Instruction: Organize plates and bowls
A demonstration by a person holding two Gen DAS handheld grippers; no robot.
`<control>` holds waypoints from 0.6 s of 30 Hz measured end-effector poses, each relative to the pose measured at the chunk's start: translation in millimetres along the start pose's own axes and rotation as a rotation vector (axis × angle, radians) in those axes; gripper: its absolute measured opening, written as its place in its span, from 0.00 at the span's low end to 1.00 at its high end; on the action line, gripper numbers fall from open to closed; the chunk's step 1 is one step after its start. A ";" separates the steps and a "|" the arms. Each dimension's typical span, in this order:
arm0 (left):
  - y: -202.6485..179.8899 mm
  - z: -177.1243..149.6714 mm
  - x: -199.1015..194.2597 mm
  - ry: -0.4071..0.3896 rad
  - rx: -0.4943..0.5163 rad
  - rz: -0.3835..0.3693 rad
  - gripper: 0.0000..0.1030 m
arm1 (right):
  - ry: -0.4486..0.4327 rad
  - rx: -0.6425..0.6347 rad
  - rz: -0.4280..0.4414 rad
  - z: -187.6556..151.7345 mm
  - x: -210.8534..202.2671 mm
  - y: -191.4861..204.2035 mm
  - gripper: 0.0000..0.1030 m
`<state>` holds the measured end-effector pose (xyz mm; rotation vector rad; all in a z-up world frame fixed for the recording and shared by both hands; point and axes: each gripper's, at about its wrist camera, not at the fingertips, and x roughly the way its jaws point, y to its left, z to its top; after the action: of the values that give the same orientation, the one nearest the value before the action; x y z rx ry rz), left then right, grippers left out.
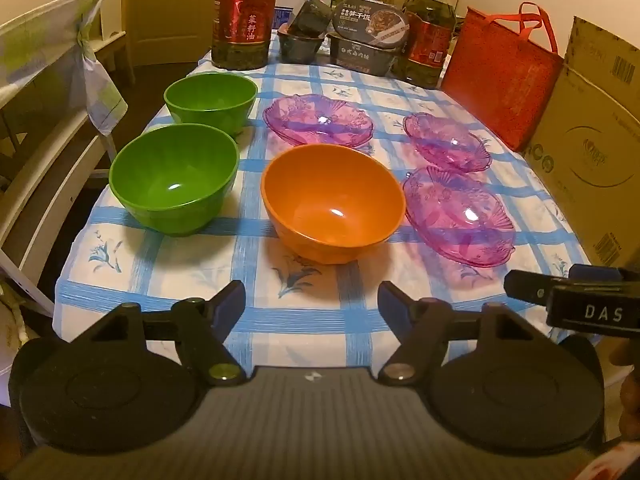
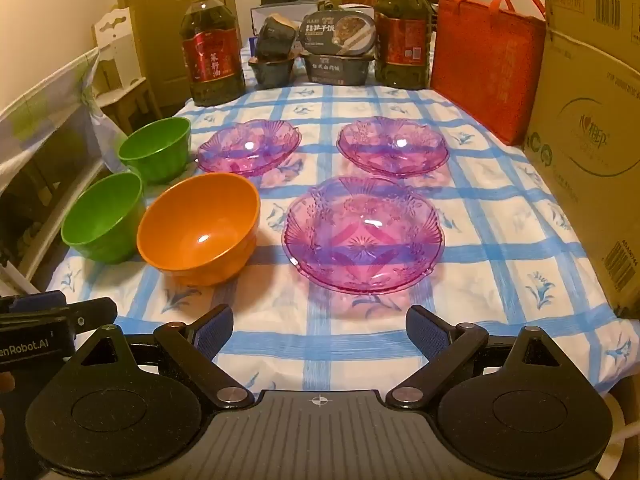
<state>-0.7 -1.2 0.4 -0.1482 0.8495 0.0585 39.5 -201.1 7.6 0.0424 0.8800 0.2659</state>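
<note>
1. Left hand-held gripper and right hand-held gripper: jaws wide apart, empty, above the table's near edge.
2. Orange bowl near-centre; two green bowls left; three purple plates right and far.

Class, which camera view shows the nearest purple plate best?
The right wrist view: the nearest purple plate lies central, whole and nearly round. The left wrist view shows it whole too, but off to the right and foreshortened.
</note>
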 end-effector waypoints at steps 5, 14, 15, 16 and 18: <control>-1.5 0.5 3.2 0.003 -0.013 -0.020 0.68 | -0.002 -0.007 -0.007 -0.7 1.0 0.7 0.91; 2.2 1.8 2.3 -0.005 -0.010 -0.023 0.68 | -0.003 -0.007 -0.006 0.5 -5.7 2.4 0.91; 0.7 1.1 2.2 -0.007 -0.009 -0.020 0.68 | -0.003 -0.010 -0.007 1.2 -7.0 2.8 0.91; -0.8 0.4 1.7 -0.008 -0.009 -0.019 0.68 | -0.001 -0.008 -0.008 -1.5 0.1 1.1 0.91; -1.0 0.1 1.8 -0.008 -0.008 -0.017 0.68 | -0.001 -0.008 -0.007 -1.7 0.1 1.2 0.91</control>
<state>0.7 -2.2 -0.7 -0.1625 0.8397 0.0463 38.0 -200.0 6.6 0.0326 0.8778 0.2631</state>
